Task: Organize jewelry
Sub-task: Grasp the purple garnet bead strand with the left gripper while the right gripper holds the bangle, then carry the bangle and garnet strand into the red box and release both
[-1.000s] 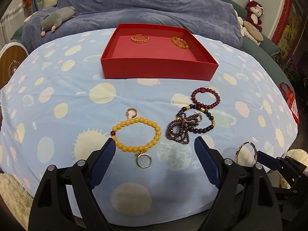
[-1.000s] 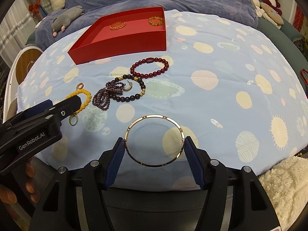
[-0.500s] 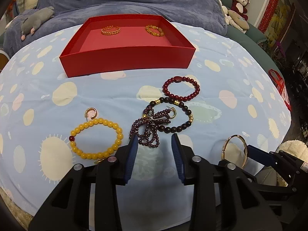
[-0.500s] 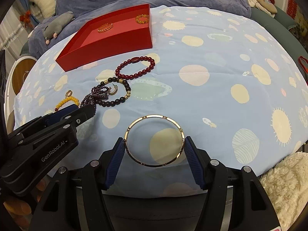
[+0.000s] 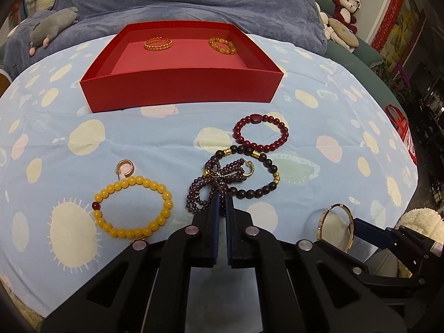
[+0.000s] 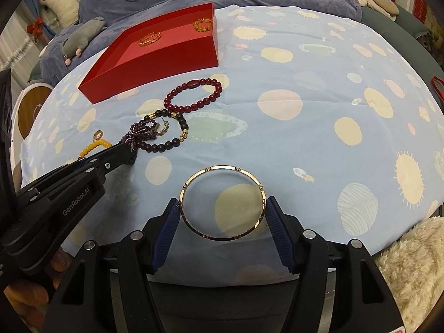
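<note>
My right gripper (image 6: 222, 211) is shut on a thin gold bangle (image 6: 222, 203), held above the blue spotted cloth (image 6: 305, 116); the bangle also shows in the left wrist view (image 5: 335, 226). My left gripper (image 5: 221, 198) is shut on the tangled purple bead strand (image 5: 205, 191), also visible from the right wrist (image 6: 138, 134). A red tray (image 5: 180, 88) at the back holds a gold chain bracelet (image 5: 157, 43) and an amber bead bracelet (image 5: 222, 46). On the cloth lie a yellow bead bracelet (image 5: 133, 208), a red bead bracelet (image 5: 260, 136) and a dark bead bracelet (image 5: 258, 177).
Two gold hoop earrings lie on the cloth, one by the yellow bracelet (image 5: 126, 168), one in the purple tangle (image 5: 248, 170). A grey plush (image 5: 52, 29) and a purple blanket (image 5: 194, 0) lie behind the tray. A fluffy white rug (image 6: 410, 272) is at the right.
My left gripper has moved right from the yellow bracelet to the purple strand and closed from wide open to shut on it. My right gripper still holds the bangle.
</note>
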